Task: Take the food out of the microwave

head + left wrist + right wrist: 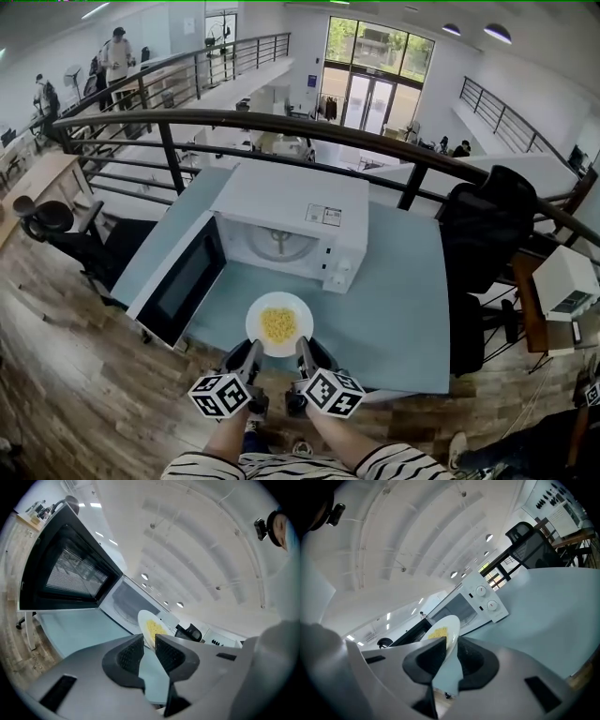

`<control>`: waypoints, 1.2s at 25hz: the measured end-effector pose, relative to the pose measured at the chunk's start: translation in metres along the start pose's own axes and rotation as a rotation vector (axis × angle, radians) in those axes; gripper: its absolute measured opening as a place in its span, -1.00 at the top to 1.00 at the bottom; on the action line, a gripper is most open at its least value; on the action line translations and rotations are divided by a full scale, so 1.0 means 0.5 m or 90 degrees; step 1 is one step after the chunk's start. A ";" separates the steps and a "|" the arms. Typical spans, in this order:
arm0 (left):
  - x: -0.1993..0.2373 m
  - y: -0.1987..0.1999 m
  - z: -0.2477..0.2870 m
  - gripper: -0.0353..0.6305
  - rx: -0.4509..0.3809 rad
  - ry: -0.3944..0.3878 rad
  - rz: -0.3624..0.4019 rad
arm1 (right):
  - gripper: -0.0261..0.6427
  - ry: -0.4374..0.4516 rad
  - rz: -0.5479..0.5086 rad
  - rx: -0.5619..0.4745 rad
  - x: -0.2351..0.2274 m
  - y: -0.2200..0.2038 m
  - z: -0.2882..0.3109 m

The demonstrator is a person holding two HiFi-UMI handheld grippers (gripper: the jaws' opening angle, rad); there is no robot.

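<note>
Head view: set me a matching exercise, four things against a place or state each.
1 microwave door
2 plate
3 turntable
4 table

A light blue
B swung open
C bare, inside the microwave
D gripped at its near rim by left gripper and right gripper

Pairs: 1-B, 2-D, 3-C, 4-A.

I see the plate (258, 323), food (278, 324) on it, mid-frame, below the microwave (291, 202) on the table (403, 300). The door (178, 281) sticks out left. My left gripper (250, 352) and right gripper (304, 350) hold the plate's bottom edge.
</note>
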State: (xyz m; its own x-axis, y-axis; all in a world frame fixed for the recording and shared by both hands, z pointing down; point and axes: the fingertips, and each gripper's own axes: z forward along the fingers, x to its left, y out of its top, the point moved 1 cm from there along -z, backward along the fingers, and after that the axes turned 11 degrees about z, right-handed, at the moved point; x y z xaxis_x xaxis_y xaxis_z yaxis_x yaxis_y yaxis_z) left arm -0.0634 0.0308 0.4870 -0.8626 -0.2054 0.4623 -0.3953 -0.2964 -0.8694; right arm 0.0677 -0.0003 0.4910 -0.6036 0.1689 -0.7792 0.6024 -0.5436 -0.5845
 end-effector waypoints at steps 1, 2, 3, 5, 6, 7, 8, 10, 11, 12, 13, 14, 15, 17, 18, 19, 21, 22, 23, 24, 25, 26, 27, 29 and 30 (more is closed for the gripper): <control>-0.003 -0.001 -0.006 0.63 -0.003 0.005 -0.001 | 0.68 0.005 -0.003 0.004 0.002 -0.001 -0.005; -0.005 -0.003 -0.011 0.63 -0.005 0.010 -0.001 | 0.68 0.009 -0.006 0.007 0.004 -0.002 -0.010; -0.008 -0.006 -0.018 0.63 -0.007 0.014 0.000 | 0.68 0.012 -0.008 0.011 0.005 -0.004 -0.016; -0.015 -0.011 -0.031 0.63 -0.010 0.021 0.000 | 0.68 0.017 -0.009 0.019 0.006 -0.010 -0.029; -0.019 -0.015 -0.037 0.63 -0.011 0.024 -0.001 | 0.68 0.018 -0.010 0.023 0.005 -0.012 -0.036; -0.024 -0.019 -0.043 0.63 -0.012 0.026 -0.002 | 0.68 0.019 -0.010 0.026 0.003 -0.015 -0.043; -0.028 -0.025 -0.049 0.63 -0.012 0.029 -0.003 | 0.68 0.019 -0.010 0.029 0.000 -0.017 -0.050; -0.034 -0.037 -0.059 0.63 -0.012 0.035 -0.006 | 0.68 0.020 -0.011 0.036 -0.006 -0.022 -0.061; -0.036 -0.042 -0.063 0.63 -0.012 0.037 -0.006 | 0.68 0.021 -0.010 0.039 -0.009 -0.024 -0.066; -0.039 -0.047 -0.067 0.63 -0.012 0.038 -0.006 | 0.68 0.021 -0.008 0.042 -0.012 -0.027 -0.070; -0.043 -0.051 -0.071 0.63 -0.012 0.039 -0.006 | 0.68 0.022 -0.006 0.044 -0.015 -0.029 -0.075; -0.046 -0.055 -0.074 0.63 -0.012 0.040 -0.006 | 0.69 0.022 -0.006 0.047 -0.017 -0.030 -0.079; -0.048 -0.058 -0.077 0.63 -0.011 0.042 -0.005 | 0.69 0.022 -0.008 0.050 -0.019 -0.032 -0.084; -0.053 -0.065 -0.083 0.63 -0.011 0.046 -0.006 | 0.69 0.022 -0.011 0.055 -0.022 -0.034 -0.092; -0.056 -0.068 -0.087 0.63 -0.010 0.047 -0.007 | 0.69 0.022 -0.011 0.057 -0.023 -0.035 -0.096; -0.058 -0.071 -0.090 0.63 -0.010 0.049 -0.008 | 0.69 0.022 -0.009 0.058 -0.024 -0.037 -0.100; -0.061 -0.078 -0.097 0.63 -0.011 0.050 -0.010 | 0.70 0.022 -0.007 0.060 -0.027 -0.040 -0.107; -0.061 -0.080 -0.100 0.63 -0.011 0.051 -0.010 | 0.70 0.023 -0.007 0.061 -0.028 -0.042 -0.110; -0.061 -0.083 -0.102 0.63 -0.012 0.051 -0.010 | 0.70 0.023 -0.007 0.062 -0.029 -0.045 -0.112; -0.061 -0.085 -0.105 0.63 -0.012 0.053 -0.010 | 0.70 0.024 -0.006 0.063 -0.030 -0.047 -0.114; -0.061 -0.088 -0.107 0.63 -0.012 0.054 -0.010 | 0.70 0.024 -0.006 0.064 -0.031 -0.050 -0.116; -0.062 -0.091 -0.108 0.63 -0.011 0.055 -0.011 | 0.71 0.024 -0.004 0.064 -0.032 -0.052 -0.118; -0.062 -0.094 -0.110 0.63 -0.010 0.055 -0.012 | 0.71 0.024 -0.003 0.065 -0.033 -0.053 -0.120; -0.062 -0.098 -0.114 0.63 -0.008 0.057 -0.014 | 0.71 0.024 -0.002 0.067 -0.035 -0.057 -0.123; -0.063 -0.100 -0.116 0.63 -0.008 0.057 -0.015 | 0.71 0.023 -0.002 0.067 -0.036 -0.058 -0.125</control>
State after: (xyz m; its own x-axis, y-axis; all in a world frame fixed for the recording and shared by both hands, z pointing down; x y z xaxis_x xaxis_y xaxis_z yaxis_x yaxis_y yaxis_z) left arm -0.0347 0.1061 0.5058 -0.8780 -0.1136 0.4650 -0.4186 -0.2890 -0.8610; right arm 0.0937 0.0637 0.5076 -0.5849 0.1997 -0.7862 0.5406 -0.6265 -0.5614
